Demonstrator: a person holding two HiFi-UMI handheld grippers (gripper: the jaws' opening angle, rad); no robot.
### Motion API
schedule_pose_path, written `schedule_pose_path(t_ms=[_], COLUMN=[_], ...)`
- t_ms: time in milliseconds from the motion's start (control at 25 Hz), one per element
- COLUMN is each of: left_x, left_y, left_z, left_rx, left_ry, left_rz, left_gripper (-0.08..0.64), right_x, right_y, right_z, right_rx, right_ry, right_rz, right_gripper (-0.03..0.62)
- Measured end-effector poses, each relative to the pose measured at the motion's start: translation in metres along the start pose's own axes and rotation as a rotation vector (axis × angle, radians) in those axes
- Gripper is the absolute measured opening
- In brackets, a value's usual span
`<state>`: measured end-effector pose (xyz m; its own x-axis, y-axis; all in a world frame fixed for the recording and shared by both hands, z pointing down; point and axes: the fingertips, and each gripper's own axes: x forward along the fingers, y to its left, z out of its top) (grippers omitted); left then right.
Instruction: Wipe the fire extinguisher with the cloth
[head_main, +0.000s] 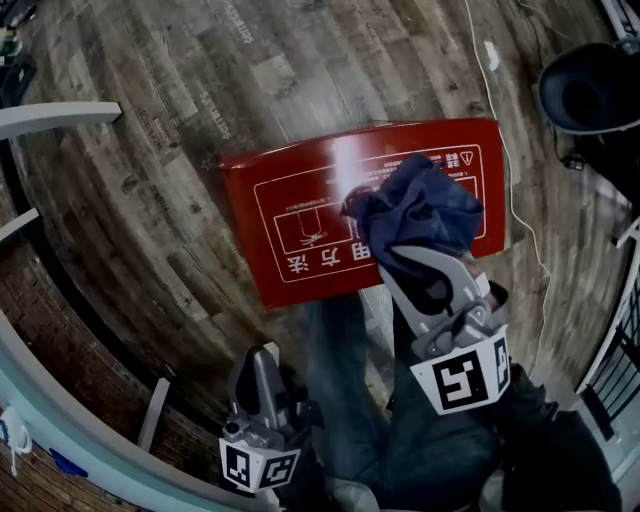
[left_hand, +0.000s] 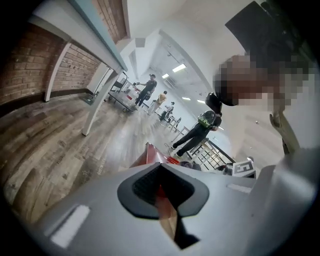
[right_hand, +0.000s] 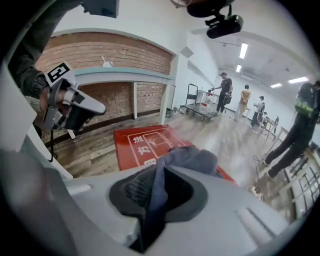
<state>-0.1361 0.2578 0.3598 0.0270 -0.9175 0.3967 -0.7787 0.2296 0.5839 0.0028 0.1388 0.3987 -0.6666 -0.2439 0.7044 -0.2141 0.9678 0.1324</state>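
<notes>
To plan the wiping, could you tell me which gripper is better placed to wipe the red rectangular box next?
Right. The right gripper pinches the dark blue cloth over the red rectangular box; the left gripper is empty, short of it.

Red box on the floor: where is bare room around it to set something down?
Bare floor lies left of and beyond the red box, up to the white frame. Its right end is crowded: the cloth in the right gripper covers it, with a white cable alongside.

The wood floor (head_main: 130, 210) lies open left of the red box (head_main: 290, 225); a white cable (head_main: 512, 200) trails at its right.
</notes>
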Motion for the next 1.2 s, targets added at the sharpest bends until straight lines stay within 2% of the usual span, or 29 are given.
schedule_pose_path(t_ms=[120, 240, 360, 440, 560, 600, 680, 800, 840, 920, 1000, 1040, 1120, 1200], left_x=[-0.012, -0.025, -0.035, -0.039, -0.042, -0.043, -0.041, -0.038, -0.038, -0.036, -0.033, -0.032, -0.033, -0.032], left_y=[0.021, 0.038, 0.053, 0.066, 0.083, 0.086, 0.091, 0.097, 0.099, 0.104, 0.11, 0.113, 0.117, 0.118], left_z=[0.0, 0.009, 0.018, 0.025, 0.033, 0.035, 0.039, 0.039, 0.036, 0.032, 0.031, 0.031, 0.036, 0.043], left_rx=[-0.038, -0.065, -0.094, -0.117, -0.153, -0.165, -0.189, -0.215, -0.223, -0.24, -0.255, -0.26, -0.261, -0.257], left_ry=[-0.014, -0.036, -0.066, -0.083, -0.107, -0.117, -0.136, -0.154, -0.156, -0.159, -0.166, -0.172, -0.181, -0.191], left_rz=[0.026, 0.049, 0.073, 0.083, 0.088, 0.087, 0.084, 0.074, 0.073, 0.078, 0.092, 0.1, 0.116, 0.129], left_gripper=[0.002, 0.002, 0.002, 0.002, 0.002, 0.002, 0.002, 0.002, 0.002, 0.002, 0.002, 0.002, 0.002, 0.002], right_x=[0.043, 0.086, 0.103, 0.105, 0.106, 0.114, 0.144, 0.183, 0.189, 0.191, 0.188, 0.183, 0.163, 0.146], right_y=[0.01, 0.065, 0.122, 0.147, 0.156, 0.145, 0.103, 0.055, 0.051, 0.06, 0.084, 0.099, 0.131, 0.153], right_z=[0.039, 0.088, 0.1, 0.096, 0.093, 0.096, 0.107, 0.125, 0.127, 0.119, 0.109, 0.102, 0.085, 0.071], right_rx=[-0.153, -0.398, -0.609, -0.681, -0.676, -0.669, -0.665, -0.568, -0.575, -0.707, -0.886, -0.95, -1.046, -1.121], right_ry=[0.032, 0.059, 0.143, 0.223, 0.328, 0.347, 0.354, 0.365, 0.386, 0.452, 0.505, 0.531, 0.596, 0.656], right_rz=[0.079, 0.262, 0.442, 0.559, 0.707, 0.702, 0.591, 0.449, 0.426, 0.414, 0.47, 0.541, 0.734, 0.893], right_gripper=[0.049, 0.049, 0.049, 0.048, 0.048, 0.048, 0.048, 0.047, 0.046, 0.046, 0.046, 0.046, 0.046, 0.043])
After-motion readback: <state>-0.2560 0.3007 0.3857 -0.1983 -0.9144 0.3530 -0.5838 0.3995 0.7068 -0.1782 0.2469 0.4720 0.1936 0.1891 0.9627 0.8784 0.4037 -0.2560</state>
